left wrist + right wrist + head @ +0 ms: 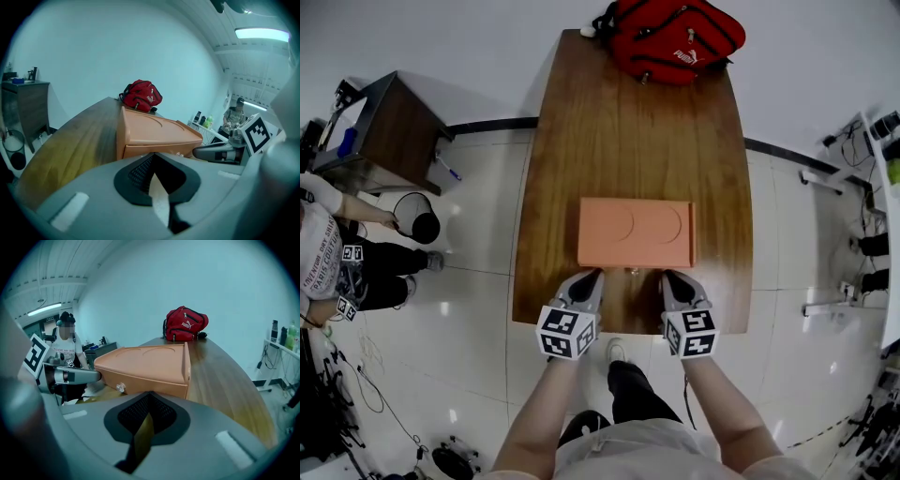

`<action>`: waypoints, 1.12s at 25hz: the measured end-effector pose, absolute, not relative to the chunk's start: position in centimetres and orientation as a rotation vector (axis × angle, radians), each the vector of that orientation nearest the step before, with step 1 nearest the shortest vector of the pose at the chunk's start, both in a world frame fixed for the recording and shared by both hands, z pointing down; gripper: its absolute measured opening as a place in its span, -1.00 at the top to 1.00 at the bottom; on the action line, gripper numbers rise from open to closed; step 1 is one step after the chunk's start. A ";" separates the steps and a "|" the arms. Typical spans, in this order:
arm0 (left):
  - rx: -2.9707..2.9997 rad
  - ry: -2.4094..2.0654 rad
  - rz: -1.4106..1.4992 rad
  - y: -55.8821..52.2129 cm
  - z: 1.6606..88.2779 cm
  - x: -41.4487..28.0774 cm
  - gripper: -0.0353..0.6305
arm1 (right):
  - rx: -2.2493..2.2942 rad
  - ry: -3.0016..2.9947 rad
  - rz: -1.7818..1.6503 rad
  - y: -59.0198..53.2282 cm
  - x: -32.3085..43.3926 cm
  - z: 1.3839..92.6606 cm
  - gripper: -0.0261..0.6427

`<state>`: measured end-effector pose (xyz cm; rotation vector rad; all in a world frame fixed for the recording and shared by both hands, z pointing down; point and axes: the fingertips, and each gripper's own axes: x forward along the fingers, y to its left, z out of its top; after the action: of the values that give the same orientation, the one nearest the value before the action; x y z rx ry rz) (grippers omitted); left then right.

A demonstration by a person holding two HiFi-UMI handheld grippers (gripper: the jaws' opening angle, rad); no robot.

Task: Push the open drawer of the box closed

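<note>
Long dark-brown wooden tabletop with rounded sides, carrying two things well apart.
An orange rectangular box lies flat close to the tabletop's near edge, its long side running across the wood. Two shallow round hollows mark its lid, and a small clear knob shows on its near face. A red fabric bag with black straps sits at the far end, right of the middle.
</note>
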<state>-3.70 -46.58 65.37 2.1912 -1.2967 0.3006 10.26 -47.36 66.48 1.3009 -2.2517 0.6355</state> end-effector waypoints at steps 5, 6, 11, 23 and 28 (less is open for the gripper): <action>2.233 -1.317 0.231 -44.4 62.2 -3.8 0.88 | 1.320 -2.286 0.626 -45.1 10.4 64.3 0.90; 2.250 -1.323 0.210 -43.7 61.1 -3.8 0.88 | 1.319 -2.301 0.614 -44.4 10.3 63.5 0.90; 2.332 -1.386 0.104 -40.1 54.6 -4.9 0.88 | 1.303 -2.409 0.499 -40.5 9.1 57.8 0.90; 2.594 -1.504 -0.003 -23.0 43.6 -7.6 0.88 | 1.449 -2.547 0.115 -25.1 7.1 45.8 0.90; 2.589 -1.454 -0.046 -13.3 42.6 -9.8 0.88 | 1.522 -2.537 0.050 -15.6 5.9 44.1 0.90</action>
<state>-9.79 -13.29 42.63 2.5892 -1.4542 -0.0461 5.95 -15.58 44.13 1.5225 -2.5371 0.0501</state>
